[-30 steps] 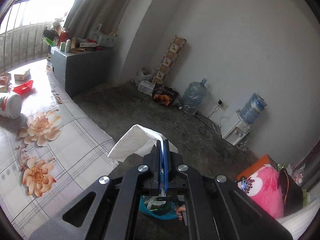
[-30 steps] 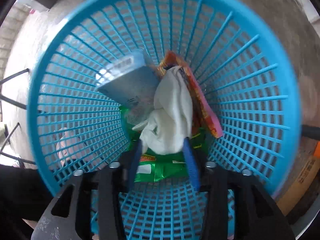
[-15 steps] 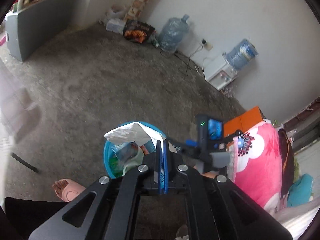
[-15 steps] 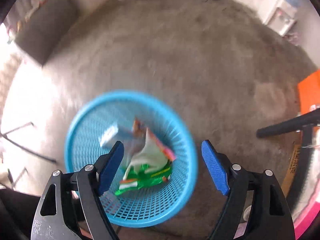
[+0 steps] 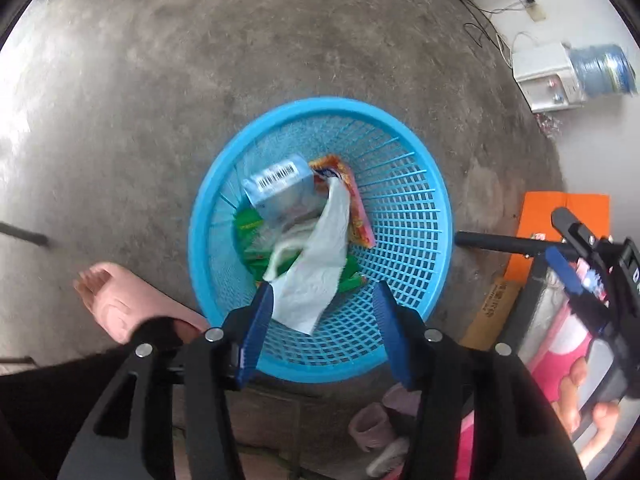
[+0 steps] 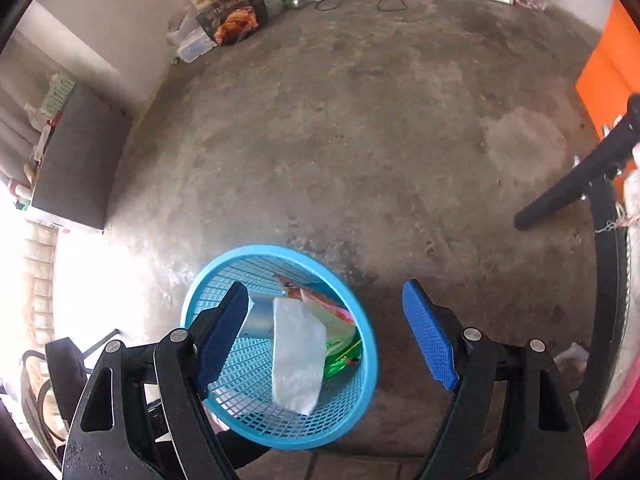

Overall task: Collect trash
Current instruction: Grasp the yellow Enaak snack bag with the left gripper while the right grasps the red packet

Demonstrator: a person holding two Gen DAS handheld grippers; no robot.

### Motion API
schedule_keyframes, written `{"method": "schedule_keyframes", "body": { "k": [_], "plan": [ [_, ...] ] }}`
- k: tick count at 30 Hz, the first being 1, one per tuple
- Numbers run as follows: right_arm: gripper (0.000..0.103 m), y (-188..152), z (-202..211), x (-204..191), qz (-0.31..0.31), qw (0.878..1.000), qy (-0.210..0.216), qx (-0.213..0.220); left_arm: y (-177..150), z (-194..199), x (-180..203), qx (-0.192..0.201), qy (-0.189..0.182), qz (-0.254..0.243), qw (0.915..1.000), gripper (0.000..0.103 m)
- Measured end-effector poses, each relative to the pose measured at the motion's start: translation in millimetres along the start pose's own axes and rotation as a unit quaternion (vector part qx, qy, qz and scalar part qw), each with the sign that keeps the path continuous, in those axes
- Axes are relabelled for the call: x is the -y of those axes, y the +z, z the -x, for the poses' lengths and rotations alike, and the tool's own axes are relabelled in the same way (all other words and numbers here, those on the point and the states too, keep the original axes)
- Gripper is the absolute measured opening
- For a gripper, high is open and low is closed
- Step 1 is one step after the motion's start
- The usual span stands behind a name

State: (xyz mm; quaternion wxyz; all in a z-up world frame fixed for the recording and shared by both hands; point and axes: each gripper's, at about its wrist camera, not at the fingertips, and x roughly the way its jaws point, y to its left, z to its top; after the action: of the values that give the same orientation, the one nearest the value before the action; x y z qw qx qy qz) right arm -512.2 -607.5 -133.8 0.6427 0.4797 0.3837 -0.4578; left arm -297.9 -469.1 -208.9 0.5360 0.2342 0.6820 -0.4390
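— Tissue (image 5: 316, 276) first: where is it?

— I see it over the blue basket (image 5: 404, 216), a white sheet hanging between the pads of my left gripper (image 5: 324, 332) but touching neither as far as I can tell. Those jaws have just been opening and now stand about half apart, so nothing is held. From the right wrist view the same sheet (image 6: 298, 360) shows against the basket's (image 6: 368, 360) inside.

— What else is in the basket?

— A pale blue pack with a barcode (image 5: 280, 192) on the far left, a red-and-orange wrapper (image 5: 352, 204) to its right, and green wrappers (image 5: 256, 240) underneath. A second crumpled white piece lies under the tissue.

— And your right gripper?

— My right gripper (image 6: 332, 336) is wide apart and empty, above the near right side of the basket. I also see it from the left camera (image 5: 576, 264), off at the right edge, with a hand (image 5: 576, 396) beneath it.

— Anything around?

— The basket stands on a bare concrete floor (image 5: 280, 52). A bare foot (image 5: 120, 300) is just left of it, and a water dispenser (image 5: 560, 76) sits by the far right wall.
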Motion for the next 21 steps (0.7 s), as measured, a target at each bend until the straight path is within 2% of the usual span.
{"method": "schedule_keyframes", "body": {
  "k": [3,6,8,10,11,13,16,17,19,21],
  "plan": [
    [0.076,1,12,-16,0.011,0.999,0.009,0.029,-15,43,10,0.055,0.037,-0.057,0.9962,0.05],
    [0.076,5,30,-38,0.026,0.997,0.036,0.057,-37,107,20,0.129,0.025,-0.111,0.9851,0.05],
    [0.076,8,44,-58,0.042,0.995,0.055,0.076,-60,161,20,0.184,0.005,-0.128,0.9745,0.05],
    [0.076,10,59,-80,0.06,0.991,0.075,0.096,-88,216,16,0.256,0.006,-0.139,0.9564,0.05],
    [0.076,10,66,-91,0.066,0.989,0.087,0.104,-102,244,11,0.3,0.033,-0.131,0.9442,0.05],
    [0.076,11,77,-117,0.082,0.984,0.115,0.111,-125,293,-8,0.362,0.063,-0.115,0.9231,0.051],
    [0.076,8,87,-159,0.122,0.975,0.144,0.12,-145,355,-68,0.411,0.077,-0.041,0.9073,0.058],
    [0.076,5,91,-177,0.142,0.971,0.152,0.122,-150,374,-93,0.428,0.091,-0.011,0.8993,0.059],
    [0.076,-1,96,-213,0.185,0.96,0.173,0.119,-159,405,-148,0.454,0.137,0.054,0.8785,0.06],
    [0.078,-7,95,-253,0.231,0.948,0.191,0.104,-168,434,-215,0.478,0.159,0.129,0.8543,0.063]
  ]
}}
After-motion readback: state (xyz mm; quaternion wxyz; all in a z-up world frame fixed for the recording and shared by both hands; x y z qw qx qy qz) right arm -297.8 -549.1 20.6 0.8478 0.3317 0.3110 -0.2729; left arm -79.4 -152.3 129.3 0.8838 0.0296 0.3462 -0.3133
